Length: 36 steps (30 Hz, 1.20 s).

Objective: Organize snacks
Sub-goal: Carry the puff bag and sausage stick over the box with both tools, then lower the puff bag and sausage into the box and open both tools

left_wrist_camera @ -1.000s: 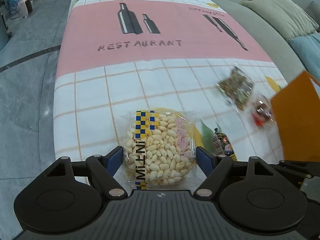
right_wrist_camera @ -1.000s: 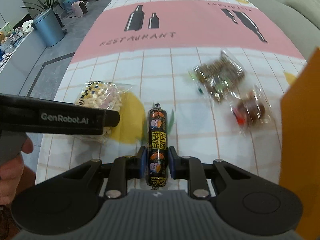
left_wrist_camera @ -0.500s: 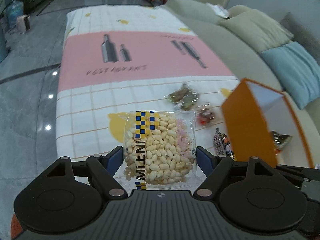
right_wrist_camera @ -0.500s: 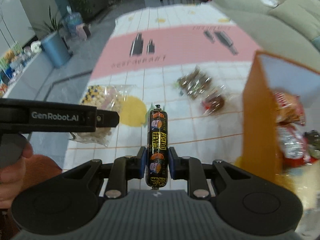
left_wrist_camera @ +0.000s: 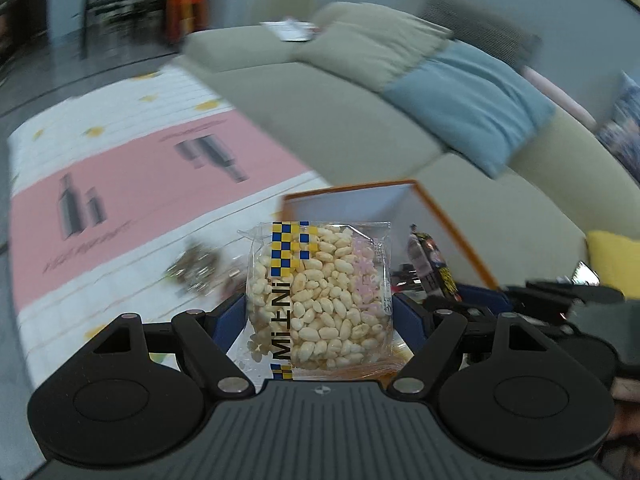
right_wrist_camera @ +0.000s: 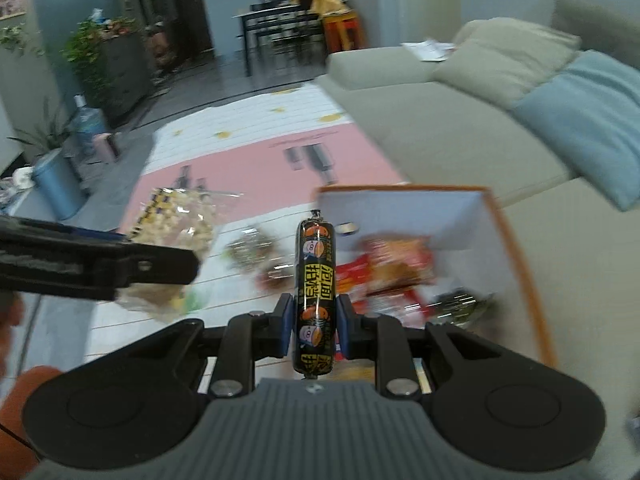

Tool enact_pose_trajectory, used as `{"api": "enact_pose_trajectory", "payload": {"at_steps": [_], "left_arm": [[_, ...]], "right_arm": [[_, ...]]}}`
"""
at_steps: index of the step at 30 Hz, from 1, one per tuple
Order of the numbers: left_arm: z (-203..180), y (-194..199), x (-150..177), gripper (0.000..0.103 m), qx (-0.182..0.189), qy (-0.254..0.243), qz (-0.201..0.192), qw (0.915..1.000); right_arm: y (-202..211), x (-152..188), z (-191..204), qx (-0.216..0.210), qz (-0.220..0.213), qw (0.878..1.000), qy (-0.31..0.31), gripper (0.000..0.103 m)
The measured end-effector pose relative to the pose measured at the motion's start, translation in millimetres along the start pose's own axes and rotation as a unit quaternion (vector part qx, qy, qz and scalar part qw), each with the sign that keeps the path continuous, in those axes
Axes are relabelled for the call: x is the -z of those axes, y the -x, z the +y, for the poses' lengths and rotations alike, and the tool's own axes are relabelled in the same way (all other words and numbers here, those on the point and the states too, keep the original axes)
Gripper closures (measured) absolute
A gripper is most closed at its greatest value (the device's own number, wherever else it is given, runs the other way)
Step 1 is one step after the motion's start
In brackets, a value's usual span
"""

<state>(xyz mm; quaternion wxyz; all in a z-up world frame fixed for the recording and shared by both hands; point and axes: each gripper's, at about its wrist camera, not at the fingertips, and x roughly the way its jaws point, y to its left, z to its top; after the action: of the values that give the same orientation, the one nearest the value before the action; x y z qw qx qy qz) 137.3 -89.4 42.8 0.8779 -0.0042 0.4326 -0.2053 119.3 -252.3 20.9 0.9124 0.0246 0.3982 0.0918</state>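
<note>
Beyond the pink-banded tablecloth (right_wrist_camera: 248, 168), now a grey sofa (left_wrist_camera: 344, 120) and blue cushion (left_wrist_camera: 468, 108) where a second ago only cloth showed; both grippers lifted clear of the table, with the orange box (right_wrist_camera: 516, 240) open-topped below and roomy above its rim. Left gripper (left_wrist_camera: 320, 316) clenched on the clear rice-puff bag (left_wrist_camera: 320, 292) reading "MiLNi", held up just short of the box. Right gripper (right_wrist_camera: 314, 326) clamped on the black sausage stick (right_wrist_camera: 315, 292) with yellow characters, at the box's near-left edge.

Left gripper (left_wrist_camera: 319, 316) clamped on rice-puff packet (left_wrist_camera: 320, 292); right gripper (right_wrist_camera: 315, 326) clamped on sausage stick (right_wrist_camera: 315, 292) (both angled downward).
</note>
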Motion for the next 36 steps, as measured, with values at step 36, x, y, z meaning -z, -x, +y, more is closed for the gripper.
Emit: {"api": "enact_pose_trajectory", "payload": {"at_steps": [36], "left_arm": [[-36.9,-192.2,-47.7,0.013,-0.016,-0.067,0.165,0.9839]], "right_arm": [[-136.1,-21.8,-96.2,0.066,0.109,0.984,0.128,0.082]]}}
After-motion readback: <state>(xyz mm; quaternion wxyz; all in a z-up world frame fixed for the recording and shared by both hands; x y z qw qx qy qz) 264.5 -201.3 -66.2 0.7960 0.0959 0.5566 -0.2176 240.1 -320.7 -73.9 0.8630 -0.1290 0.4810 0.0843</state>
